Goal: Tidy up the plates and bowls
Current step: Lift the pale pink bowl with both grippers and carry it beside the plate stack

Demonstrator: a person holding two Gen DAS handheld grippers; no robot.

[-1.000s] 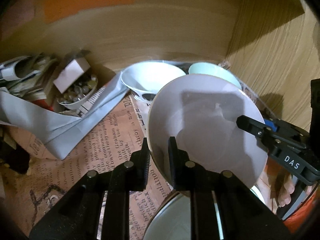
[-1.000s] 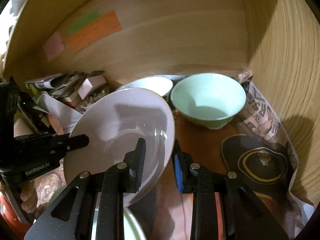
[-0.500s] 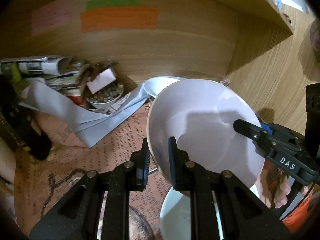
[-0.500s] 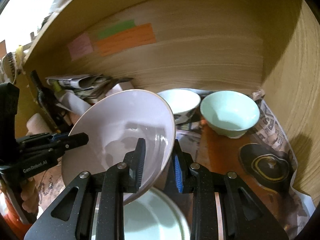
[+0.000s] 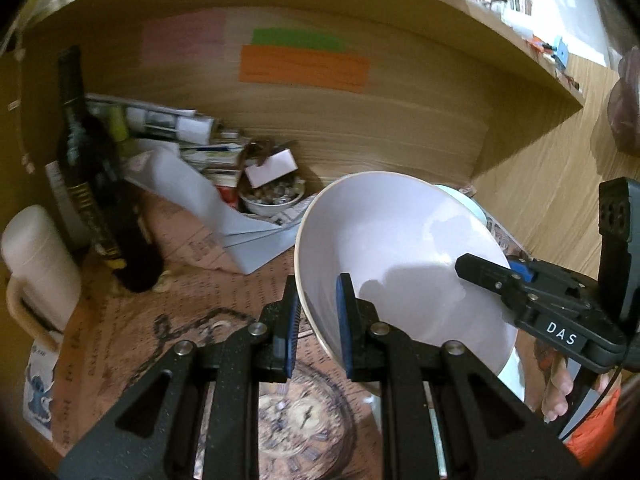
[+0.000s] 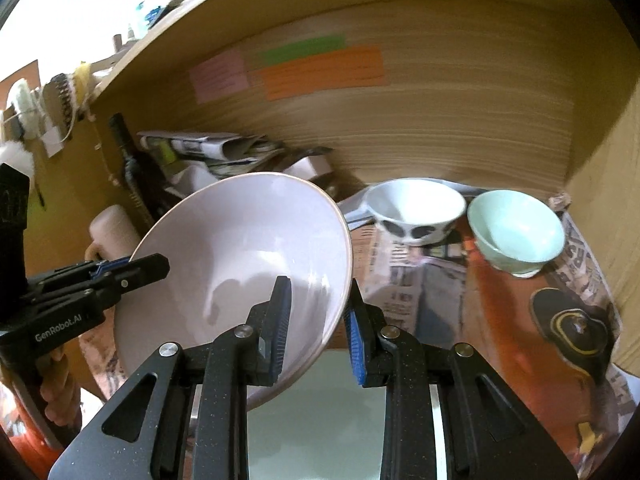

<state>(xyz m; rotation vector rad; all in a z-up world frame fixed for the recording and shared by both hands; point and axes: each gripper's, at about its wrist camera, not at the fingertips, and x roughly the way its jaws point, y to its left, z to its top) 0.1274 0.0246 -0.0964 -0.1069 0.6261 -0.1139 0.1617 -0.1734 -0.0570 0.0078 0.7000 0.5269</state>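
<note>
Left wrist view: both tools (image 5: pixel 318 316) (image 6: pixel 318 320) clamp opposite rims of the tilted white bowl (image 5: pixel 400 256).

At your ten o'clock a dark bottle (image 5: pixel 96 200) stands beside a white jug (image 5: pixel 38 264). Folded newspapers (image 5: pixel 168 120) lie at eleven against the wooden wall, orange (image 5: pixel 304 68), green (image 5: pixel 298 39) and pink (image 5: pixel 184 36) notes above at twelve.

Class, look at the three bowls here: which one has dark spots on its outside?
The white bowl standing beside the mint-green bowl; the big bowl is plain too.
</note>
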